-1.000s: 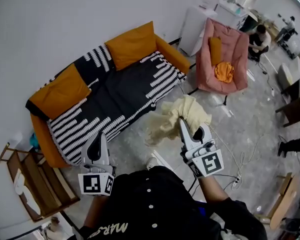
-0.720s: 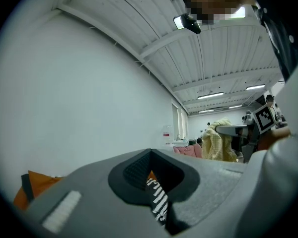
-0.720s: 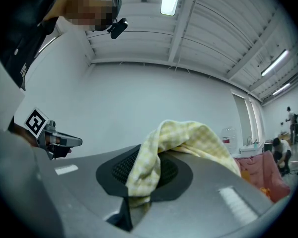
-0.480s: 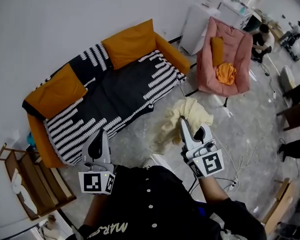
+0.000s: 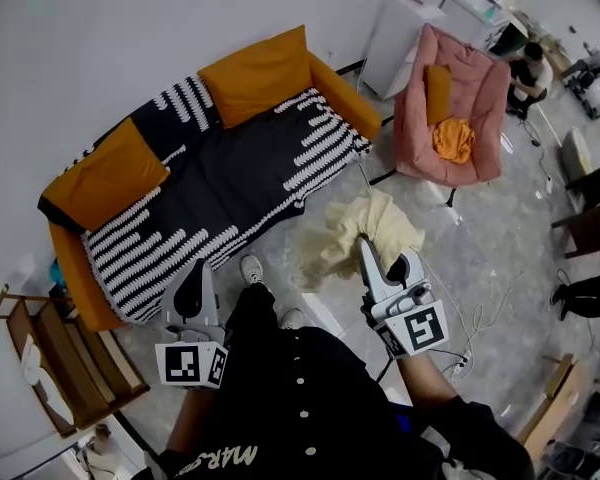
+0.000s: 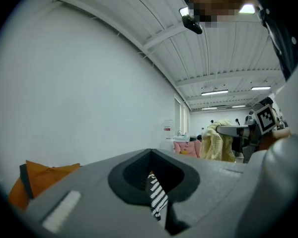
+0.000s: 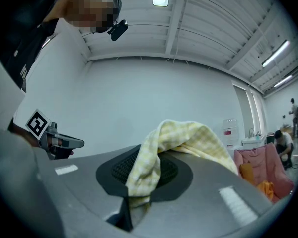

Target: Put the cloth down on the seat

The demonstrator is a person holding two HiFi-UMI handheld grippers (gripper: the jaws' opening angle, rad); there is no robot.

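Cloth (image 5: pixel 372 224) between the right gripper (image 5: pixel 364 246) jaws was soft woven fabric, matt and crumpled. The gripper shell looked like matt grey plastic, with black ribbed pads. Sofa (image 5: pixel 230 183) beyond the jaws had a matt textile cover. Floor (image 5: pixel 480 258) below was smooth and faintly glossy.

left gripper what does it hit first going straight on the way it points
Probably the striped sofa: the left gripper points at its front edge, nothing showing between, though depth is unclear.

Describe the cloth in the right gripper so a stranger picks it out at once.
Find the black-and-white striped sofa with orange cushions; in front of it, the right gripper pinches a crumpled cloth. It is pale yellow check, unlike the orange cloth lying on the pink armchair.
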